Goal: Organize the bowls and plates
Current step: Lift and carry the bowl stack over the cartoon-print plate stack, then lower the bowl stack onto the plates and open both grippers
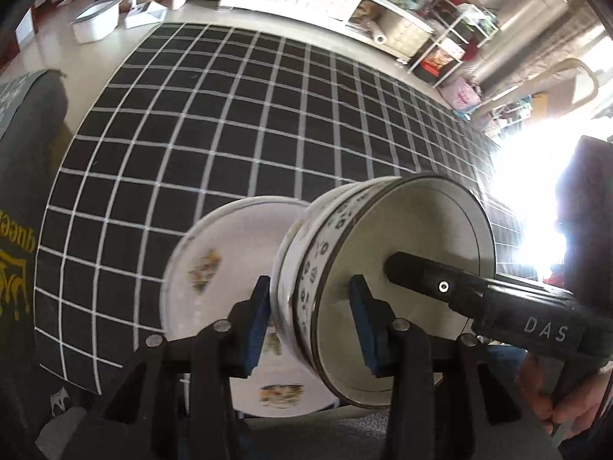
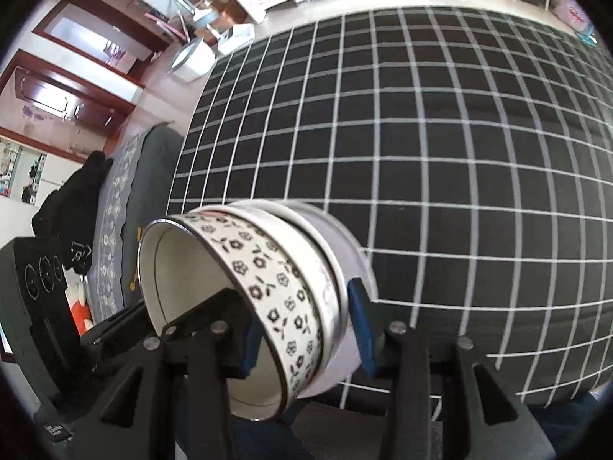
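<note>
- The black checked bed cover (image 2: 440, 145) spreads wide and bare beyond and below both claws.
- A floral plate (image 1: 214, 268) lies on it, just beyond the left claw.
- The stacked bowls (image 2: 268, 287), tipped on edge with the mouth sideways, hang above the cover, pinched from opposite rims.
- The left claw (image 1: 306, 322) and right claw (image 2: 302, 329) each clamp the wall, one finger inside.
</note>
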`<state>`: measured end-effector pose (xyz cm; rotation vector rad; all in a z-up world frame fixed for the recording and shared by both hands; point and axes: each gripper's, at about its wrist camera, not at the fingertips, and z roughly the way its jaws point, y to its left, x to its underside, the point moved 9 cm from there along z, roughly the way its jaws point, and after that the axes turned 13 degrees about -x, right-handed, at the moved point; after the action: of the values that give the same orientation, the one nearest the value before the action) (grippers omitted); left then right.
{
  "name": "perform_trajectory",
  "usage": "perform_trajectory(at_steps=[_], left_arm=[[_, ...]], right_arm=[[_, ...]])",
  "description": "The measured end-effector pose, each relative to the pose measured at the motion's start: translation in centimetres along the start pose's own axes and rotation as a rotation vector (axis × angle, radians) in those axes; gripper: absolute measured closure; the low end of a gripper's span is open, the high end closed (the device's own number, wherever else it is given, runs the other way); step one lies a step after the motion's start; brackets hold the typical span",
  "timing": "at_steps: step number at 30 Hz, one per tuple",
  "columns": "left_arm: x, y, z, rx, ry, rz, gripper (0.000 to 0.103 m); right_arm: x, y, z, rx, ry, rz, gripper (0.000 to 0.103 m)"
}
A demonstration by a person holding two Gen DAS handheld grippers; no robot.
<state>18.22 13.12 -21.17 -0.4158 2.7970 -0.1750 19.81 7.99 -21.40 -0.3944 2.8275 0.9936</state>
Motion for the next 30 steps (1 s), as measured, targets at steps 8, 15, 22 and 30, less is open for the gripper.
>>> perform_trajectory(at_steps=[8, 15, 22, 30], left_arm=[[1.2, 2.0, 1.0, -0.007, 0.028, -0.036, 0.065], [2.1, 2.3, 1.8, 0.003, 0.041, -0.042, 0.065], [2.5, 2.8, 2.0, -0.001, 0.048, -0.050, 0.065], [2.8, 3.3, 1.9, 0.006, 0.043, -0.052, 0.065]], right_arm=[[0.5, 0.0, 2.3, 0.008, 0.053, 0.000, 0.058], [0.8, -0.3, 2.7, 0.025, 0.059, 0.007, 0.058], [1.2, -0.4, 3.4, 0.024, 0.075, 0.013, 0.059], [1.3, -0.5, 3.4, 0.022, 0.072, -0.011, 0.060]])
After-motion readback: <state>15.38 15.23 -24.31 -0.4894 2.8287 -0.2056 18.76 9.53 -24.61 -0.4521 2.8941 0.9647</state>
